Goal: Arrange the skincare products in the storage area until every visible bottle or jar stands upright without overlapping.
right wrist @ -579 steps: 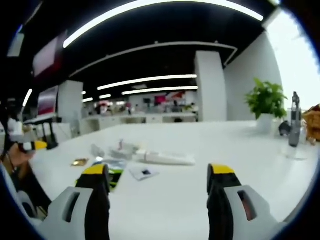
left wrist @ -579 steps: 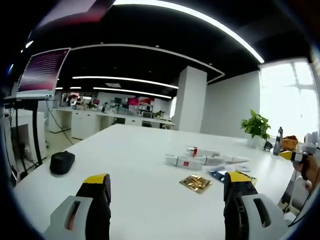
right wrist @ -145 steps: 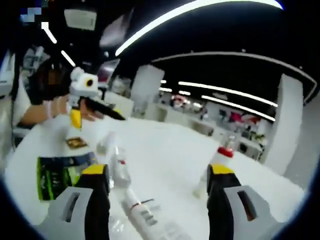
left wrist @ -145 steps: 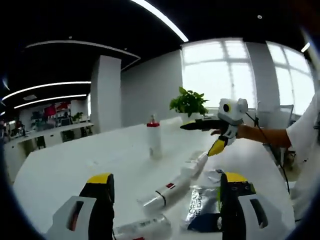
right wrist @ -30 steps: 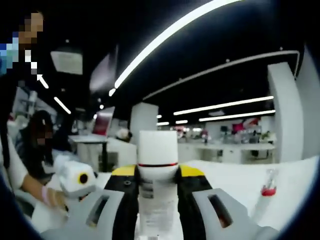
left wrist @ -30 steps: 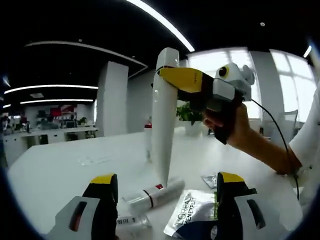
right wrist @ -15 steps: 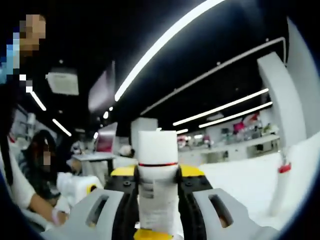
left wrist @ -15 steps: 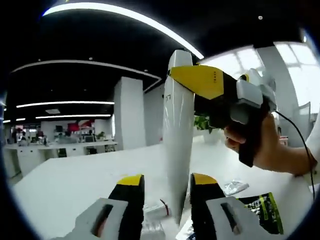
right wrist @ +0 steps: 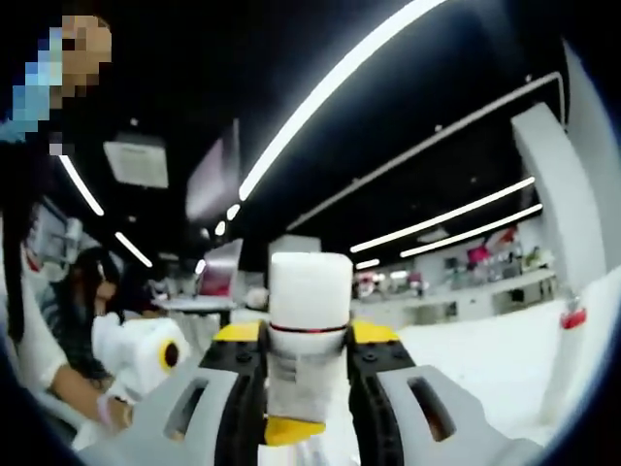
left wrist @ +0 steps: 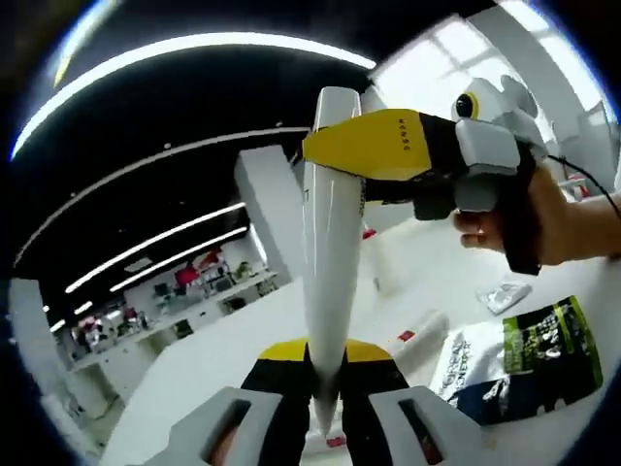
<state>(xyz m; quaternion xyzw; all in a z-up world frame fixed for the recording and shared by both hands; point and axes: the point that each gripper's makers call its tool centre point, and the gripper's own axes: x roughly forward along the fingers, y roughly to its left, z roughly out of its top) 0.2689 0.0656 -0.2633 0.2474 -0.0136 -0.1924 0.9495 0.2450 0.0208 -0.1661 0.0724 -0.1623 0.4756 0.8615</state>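
Note:
A long white tube (left wrist: 328, 262) stands upright in the air, its narrow crimped end pointing down. My left gripper (left wrist: 323, 379) is shut on that lower end. My right gripper (right wrist: 309, 340) is shut on the same tube just under its white cap (right wrist: 309, 286), which has a thin red ring. In the left gripper view one of the right gripper's yellow fingers (left wrist: 378, 155) presses the tube near its top, held by a hand (left wrist: 529, 228). Another white tube (left wrist: 419, 333) lies flat on the white table (left wrist: 223, 359).
A green-and-black sachet (left wrist: 543, 342) and a white-and-blue one (left wrist: 466, 361) lie on the table at the right, with a small silver sachet (left wrist: 505, 295) beyond them. A bottle with a red cap (right wrist: 571, 335) stands on the table at the right of the right gripper view.
My left gripper's jaws have narrowed from half a second ago and now clamp the tube's lower end. Both views have tilted upward; the right gripper still holds the tube.

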